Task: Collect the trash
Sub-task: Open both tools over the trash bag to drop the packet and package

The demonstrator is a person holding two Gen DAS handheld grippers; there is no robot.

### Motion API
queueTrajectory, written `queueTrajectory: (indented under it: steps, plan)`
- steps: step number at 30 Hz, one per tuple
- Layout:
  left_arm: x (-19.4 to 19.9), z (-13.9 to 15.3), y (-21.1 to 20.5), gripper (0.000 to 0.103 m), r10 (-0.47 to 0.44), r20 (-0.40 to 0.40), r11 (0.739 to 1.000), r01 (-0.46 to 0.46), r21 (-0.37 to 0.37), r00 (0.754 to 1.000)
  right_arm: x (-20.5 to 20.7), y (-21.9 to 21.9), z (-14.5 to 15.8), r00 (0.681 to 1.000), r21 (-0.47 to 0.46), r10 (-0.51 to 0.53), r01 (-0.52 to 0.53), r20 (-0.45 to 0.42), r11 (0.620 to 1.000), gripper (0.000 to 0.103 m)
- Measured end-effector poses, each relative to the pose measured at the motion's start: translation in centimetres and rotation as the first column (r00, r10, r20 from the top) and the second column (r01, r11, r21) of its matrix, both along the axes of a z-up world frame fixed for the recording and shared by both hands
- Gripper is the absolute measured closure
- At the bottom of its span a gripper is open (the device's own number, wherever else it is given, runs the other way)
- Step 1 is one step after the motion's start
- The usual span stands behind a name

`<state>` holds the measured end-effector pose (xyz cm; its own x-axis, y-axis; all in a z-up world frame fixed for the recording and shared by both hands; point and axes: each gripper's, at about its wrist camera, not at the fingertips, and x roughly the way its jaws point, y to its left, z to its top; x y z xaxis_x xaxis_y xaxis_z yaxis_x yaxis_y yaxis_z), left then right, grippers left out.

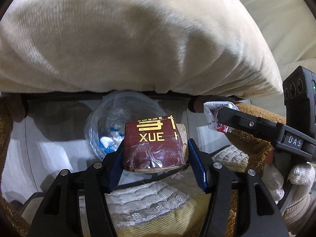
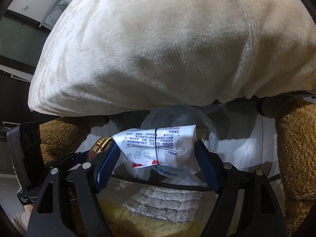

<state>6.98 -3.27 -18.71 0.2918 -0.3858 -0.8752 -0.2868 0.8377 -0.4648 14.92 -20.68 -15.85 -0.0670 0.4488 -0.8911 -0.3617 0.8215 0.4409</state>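
Observation:
My left gripper (image 1: 155, 154) is shut on a crushed dark red box (image 1: 153, 148) with gold letters "XUE". It holds the box above a bin lined with a clear plastic bag (image 1: 102, 128). My right gripper (image 2: 157, 152) is shut on a crumpled white printed wrapper (image 2: 158, 146), also above the clear-lined bin (image 2: 209, 136). The right gripper and its wrapper (image 1: 213, 114) show at the right of the left wrist view. The red box (image 2: 99, 144) peeks out at the left of the right wrist view.
A large cream plush cushion (image 1: 128, 39) fills the upper half of both views. A brown fuzzy fabric (image 2: 296, 148) lies to the side. A quilted cream and yellow cover (image 1: 148, 203) lies below the grippers. A gloved hand (image 1: 292, 181) holds the right gripper.

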Motion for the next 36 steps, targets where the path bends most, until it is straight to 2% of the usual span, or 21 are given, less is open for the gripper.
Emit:
queueTrajectory:
  steps: [3,11,15,16,17,27,36]
  plan:
    - [0.2,-0.8,-0.2,0.044,-0.004,-0.040,1.000,0.003,-0.011,0.999,0.0,0.2,-1.0,0.998,0.009,-0.004,0.004,-0.062,1.000,0.027]
    - [0.4,-2.0,-0.9,0.044,-0.027,-0.105,0.999,0.024,-0.030,0.994,0.4,0.4,-2.4,0.994,-0.037,-0.015,0.010,-0.112,0.999,0.026]
    - [0.3,-2.5,-0.4,0.044,-0.027,-0.131,0.997,0.017,-0.075,0.991,0.6,0.1,-3.1,0.988,-0.054,-0.043,0.036,-0.146,0.998,0.025]
    - [0.3,-2.7,-0.4,0.043,-0.028,-0.141,0.997,0.017,-0.078,0.990,0.7,0.0,-3.3,0.987,-0.056,-0.049,0.041,-0.151,0.998,0.023]
    - [0.3,-2.7,-0.2,0.035,-0.028,-0.146,0.997,0.017,-0.079,0.989,0.7,-0.2,-3.4,0.986,-0.054,-0.053,0.045,-0.156,0.998,0.023]
    - [0.2,-2.4,0.1,0.033,-0.009,-0.135,0.998,0.000,-0.067,0.991,0.9,-0.2,-2.9,0.987,-0.048,-0.059,0.053,-0.150,0.997,0.022]
    - [0.1,-1.2,0.4,0.033,-0.005,-0.071,0.999,0.002,-0.040,0.997,0.8,-0.1,-1.8,0.993,-0.031,-0.044,0.041,-0.106,0.999,0.022]
